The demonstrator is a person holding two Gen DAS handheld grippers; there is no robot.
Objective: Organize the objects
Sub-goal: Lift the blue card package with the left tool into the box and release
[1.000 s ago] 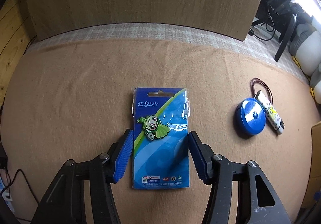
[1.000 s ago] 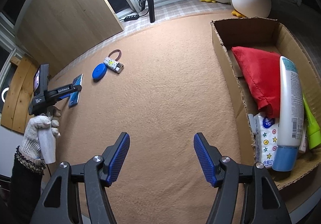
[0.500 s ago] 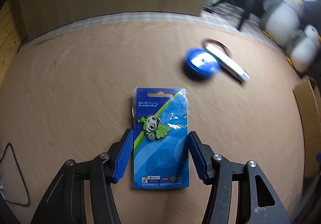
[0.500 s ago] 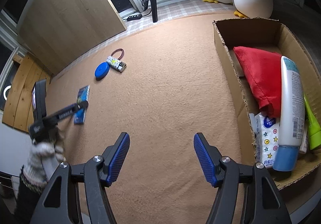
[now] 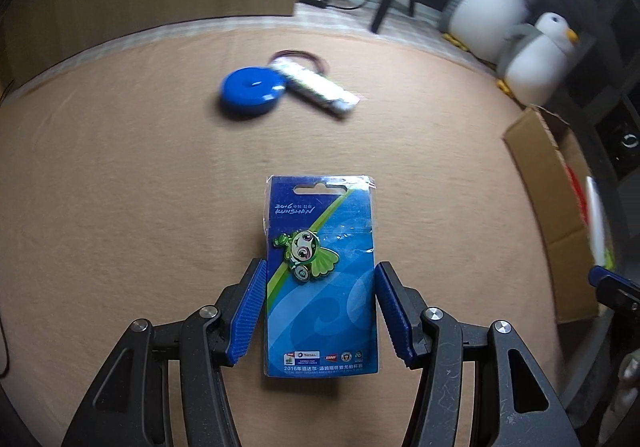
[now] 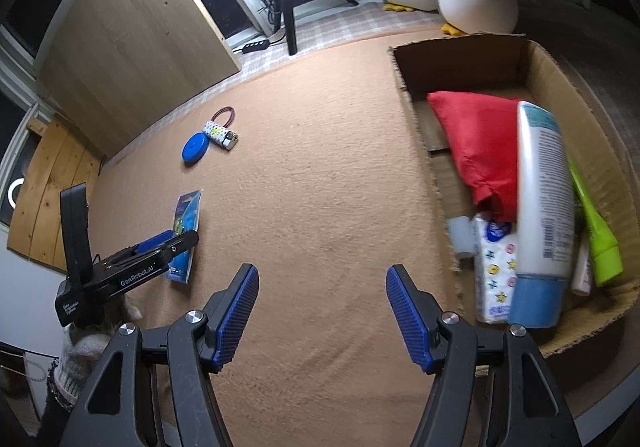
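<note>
My left claw (image 5: 320,307) pinches a flat blue pin card (image 5: 322,275) by its two long edges, its blue pads pressed against the card's sides. The card hangs above a tan carpet (image 5: 120,187), clear of it as far as I can judge from the right wrist view. My right claw (image 6: 320,311) is spread wide with nothing between its pads, hovering over bare carpet just beside a cardboard box (image 6: 416,107).

The box already holds a red pouch (image 6: 472,143), a white bottle (image 6: 540,199), a tissue pack (image 6: 496,271) and a green tube (image 6: 596,231). Far off on the carpet lie a blue disc (image 6: 195,148), a small patterned lighter (image 6: 220,134) touching it, and a hair tie (image 6: 225,115) behind them.

I judge the card is bound for the box. The grip is the risk: a thin, slick plastic sleeve squeezed edge-on could bow or twist out and drop short. The box wall stands between the card and its place, so a low carry could catch the card on the rim. The box is crowded near my side; the card might settle on the bottle and slide.
</note>
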